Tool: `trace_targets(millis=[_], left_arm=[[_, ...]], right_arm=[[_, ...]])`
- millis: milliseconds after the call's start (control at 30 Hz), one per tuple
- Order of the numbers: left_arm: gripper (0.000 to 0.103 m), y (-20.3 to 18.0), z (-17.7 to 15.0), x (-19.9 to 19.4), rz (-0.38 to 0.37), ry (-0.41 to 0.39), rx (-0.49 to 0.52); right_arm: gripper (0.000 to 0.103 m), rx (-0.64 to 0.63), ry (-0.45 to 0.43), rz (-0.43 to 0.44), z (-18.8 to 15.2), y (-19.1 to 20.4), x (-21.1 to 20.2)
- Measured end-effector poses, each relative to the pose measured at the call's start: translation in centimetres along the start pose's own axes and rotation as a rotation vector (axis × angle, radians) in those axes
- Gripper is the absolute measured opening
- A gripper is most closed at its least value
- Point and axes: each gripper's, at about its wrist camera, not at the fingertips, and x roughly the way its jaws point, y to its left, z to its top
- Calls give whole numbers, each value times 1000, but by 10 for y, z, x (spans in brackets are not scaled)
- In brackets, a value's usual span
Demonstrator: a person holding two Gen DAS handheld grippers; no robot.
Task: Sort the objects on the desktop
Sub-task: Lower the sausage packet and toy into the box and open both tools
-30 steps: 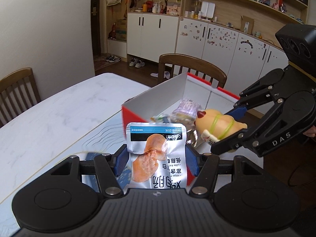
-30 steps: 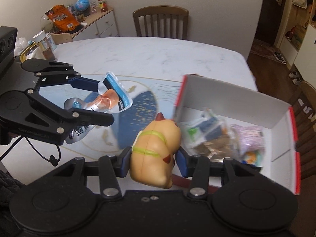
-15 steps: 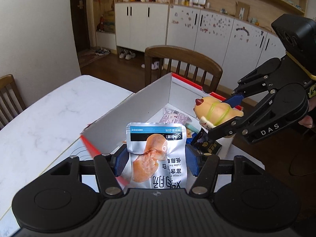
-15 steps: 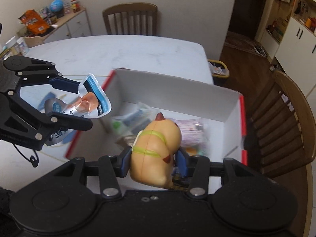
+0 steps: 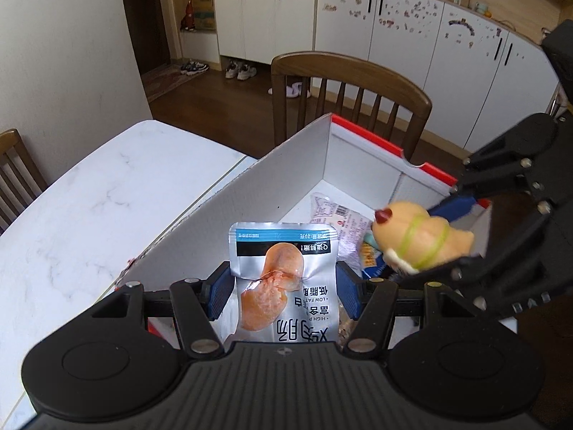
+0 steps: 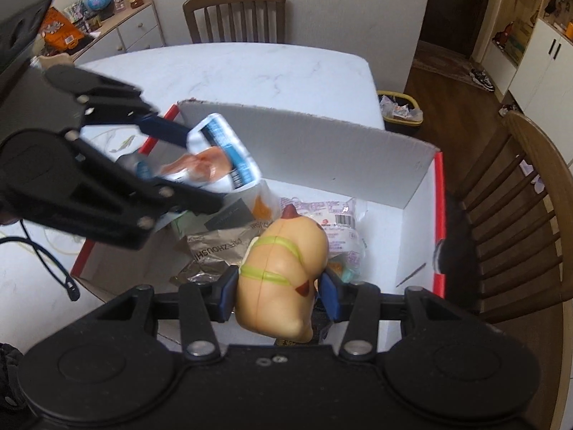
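The left gripper [image 5: 283, 286] clamps a silver chicken-breast snack pouch [image 5: 284, 272], and the right gripper [image 6: 279, 290] clamps a tan rubber toy animal [image 6: 283, 272]; both hang above the open white cardboard box [image 6: 322, 143] of snack packets [image 6: 340, 222] on the desk [image 5: 89, 208].

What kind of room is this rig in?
Most likely a home dining room: a marble-look table with wooden chairs around it, white cabinets covered in stickers, and shoes by the door.
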Motion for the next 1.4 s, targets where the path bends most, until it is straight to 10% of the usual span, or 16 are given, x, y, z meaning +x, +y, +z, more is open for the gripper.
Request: trace_targets(millis=[1100,1400], left_arm=[[63,3,0,60,-44,182,14],[82,8,9,40,-52,144,10]], right_arm=[[59,-25,157,68,-8,4,40],[67,-61,171,58,3,2,23]])
